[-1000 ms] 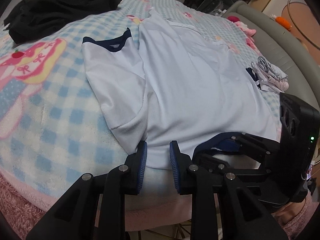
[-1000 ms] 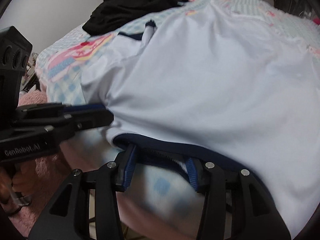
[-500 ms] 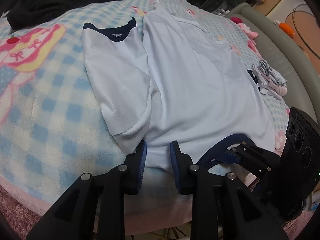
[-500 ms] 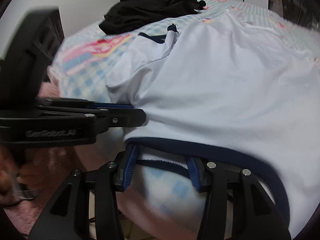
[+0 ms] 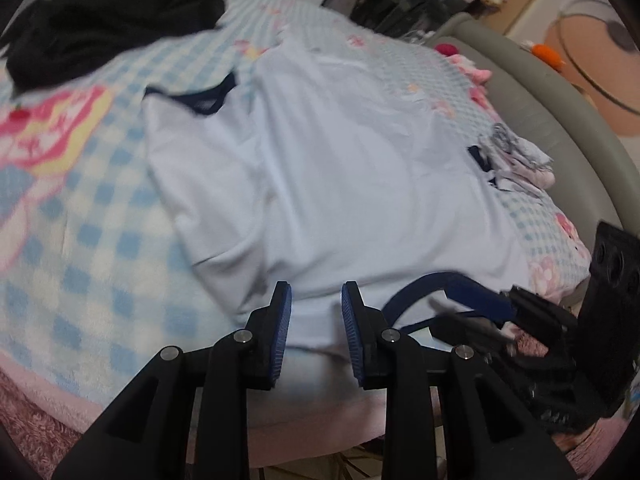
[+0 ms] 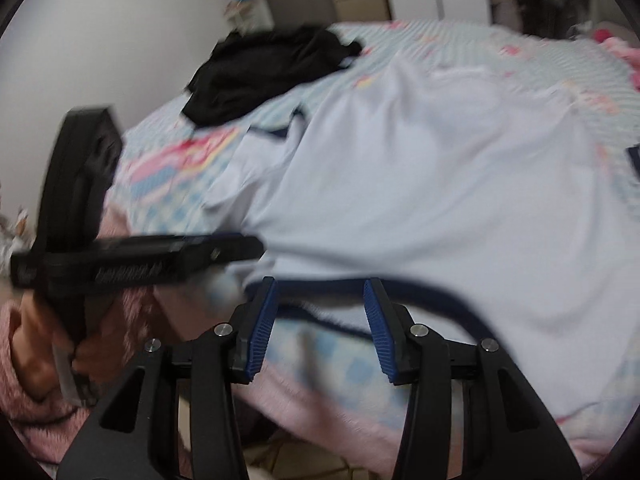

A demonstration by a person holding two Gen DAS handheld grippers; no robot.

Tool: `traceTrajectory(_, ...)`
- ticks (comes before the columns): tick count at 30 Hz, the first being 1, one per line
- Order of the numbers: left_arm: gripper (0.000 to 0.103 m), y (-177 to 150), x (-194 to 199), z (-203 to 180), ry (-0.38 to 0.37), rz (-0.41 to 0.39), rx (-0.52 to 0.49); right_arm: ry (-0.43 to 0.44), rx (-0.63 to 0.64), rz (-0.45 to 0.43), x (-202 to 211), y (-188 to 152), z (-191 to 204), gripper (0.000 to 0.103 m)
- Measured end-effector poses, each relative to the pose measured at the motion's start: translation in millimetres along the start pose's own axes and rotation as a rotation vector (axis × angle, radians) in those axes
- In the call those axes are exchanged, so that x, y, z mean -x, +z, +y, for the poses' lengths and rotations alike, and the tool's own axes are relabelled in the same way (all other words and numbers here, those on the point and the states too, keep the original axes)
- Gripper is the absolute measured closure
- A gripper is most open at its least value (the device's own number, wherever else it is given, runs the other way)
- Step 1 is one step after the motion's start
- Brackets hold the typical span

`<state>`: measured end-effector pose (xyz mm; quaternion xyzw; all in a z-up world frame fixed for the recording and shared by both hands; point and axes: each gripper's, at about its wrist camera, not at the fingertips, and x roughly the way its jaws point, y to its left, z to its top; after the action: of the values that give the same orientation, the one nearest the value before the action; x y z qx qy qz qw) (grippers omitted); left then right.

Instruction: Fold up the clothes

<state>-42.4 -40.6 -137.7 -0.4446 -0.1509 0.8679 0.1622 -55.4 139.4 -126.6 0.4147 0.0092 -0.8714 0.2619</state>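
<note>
white shirt with navy trim lies flat on my checkered blanket, near edge of bed, collar end toward me. my left gripper is at the shirt's near edge, pads apart with fabric between them, not pinched. my right gripper is spread wide at the navy collar, nothing clamped. black garment is heaped at the far corner, small pile of clothes off to the right. frames blurry.

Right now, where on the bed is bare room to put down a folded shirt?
The checked blanket is bare left of the white shirt, below the black clothes. A smaller bare patch lies beyond the shirt's far end. It is crowded by the small clothes pile and at the near edge, where both claws are.
</note>
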Motion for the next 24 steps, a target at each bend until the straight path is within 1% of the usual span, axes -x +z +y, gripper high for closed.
traceTrajectory(1,0.074,-0.3,-1.5,-4.2,0.001,0.002,-0.019,-0.03,-0.006,-0.018,3.5,1.5,-1.5,0.056)
traceTrajectory(2,0.073,-1.8,-7.1,-7.2,0.018,0.025,-0.035,-0.073,-0.004,-0.02,4.1,2.2,-3.7,0.056)
traceTrajectory(4,0.071,-5.4,-20.0,-13.0,0.059,0.08,-0.066,-0.187,-0.005,-0.008,0.9,3.1,-13.1,0.056)
traceTrajectory(5,0.071,-8.1,-24.5,-14.2,0.083,0.106,-0.079,-0.22,-0.014,0.011,-0.4,0.7,-20.5,0.056)
traceTrajectory(7,0.072,-13.7,-32.4,-16.0,0.134,0.157,-0.103,-0.264,-0.049,0.078,-7.2,-4.5,-34.5,0.056)
traceTrajectory(8,0.071,-11.8,-34.2,-20.8,0.134,0.158,-0.114,-0.263,-0.066,0.106,-6.4,-9.7,-40.8,0.055)
traceTrajectory(11,0.069,-2.7,-38.3,-37.8,0.118,0.147,-0.146,-0.242,-0.081,0.113,8.1,-28.6,-43.7,0.055)
traceTrajectory(13,0.068,3.4,-41.0,-49.2,0.107,0.139,-0.167,-0.227,-0.083,0.091,23.3,-35.8,-41.0,0.055)
traceTrajectory(14,0.068,6.4,-42.4,-54.9,0.101,0.136,-0.178,-0.206,-0.102,0.068,32.4,-35.6,-42.2,0.055)
traceTrajectory(15,0.068,9.4,-43.8,-60.6,0.096,0.132,-0.189,-0.178,-0.128,0.04,41.1,-32.1,-44.8,0.055)
traceTrajectory(17,0.068,15.5,-46.5,-71.9,0.085,0.124,-0.21,-0.177,-0.159,-0.021,54.4,-21.6,-50.9,0.055)
traceTrajectory(18,0.068,18.5,-47.9,-77.6,0.079,0.12,-0.22,-0.204,-0.164,-0.026,54.7,-18.5,-55.5,0.054)
traceTrajectory(19,0.068,21.5,-49.2,-83.3,0.074,0.116,-0.231,-0.232,-0.17,-0.031,55.0,-15.4,-60.1,0.051)
traceTrajectory(24,0.068,36.7,-56.0,-111.7,0.046,0.097,-0.284,-0.366,-0.199,-0.052,56.5,-1.0,-83.6,0.051)
